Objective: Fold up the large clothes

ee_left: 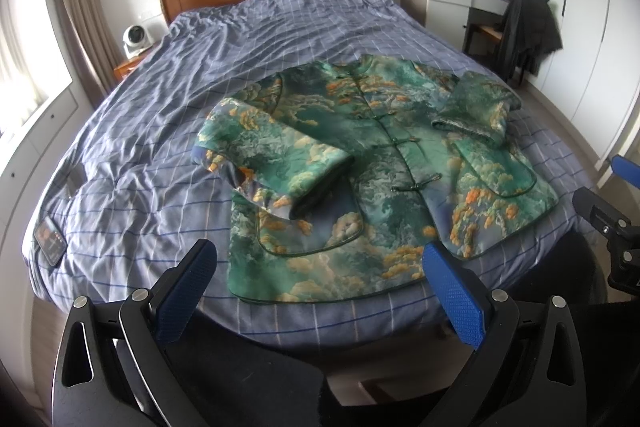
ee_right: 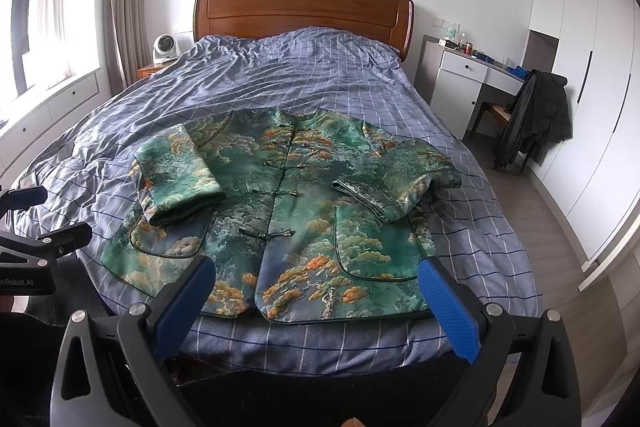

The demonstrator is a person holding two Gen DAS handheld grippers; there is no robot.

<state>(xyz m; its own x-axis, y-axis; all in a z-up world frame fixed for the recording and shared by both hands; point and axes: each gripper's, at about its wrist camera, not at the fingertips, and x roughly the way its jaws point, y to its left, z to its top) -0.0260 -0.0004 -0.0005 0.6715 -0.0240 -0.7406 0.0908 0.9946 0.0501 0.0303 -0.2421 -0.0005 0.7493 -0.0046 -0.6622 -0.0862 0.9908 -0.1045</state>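
Jacket (ee_right: 280, 211) flat on the bed (ee_right: 280, 75), sleeves already folded in; body fold still left; left gripper (ee_left: 316, 267) and right gripper (ee_right: 316, 281) both spread, empty.

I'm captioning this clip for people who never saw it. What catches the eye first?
A green jacket patterned with orange trees lies face up near the foot of the bed, both sleeves folded in over its front. Behind it stands the wooden headboard. The left hand-held gripper and right hand-held gripper are open and empty.
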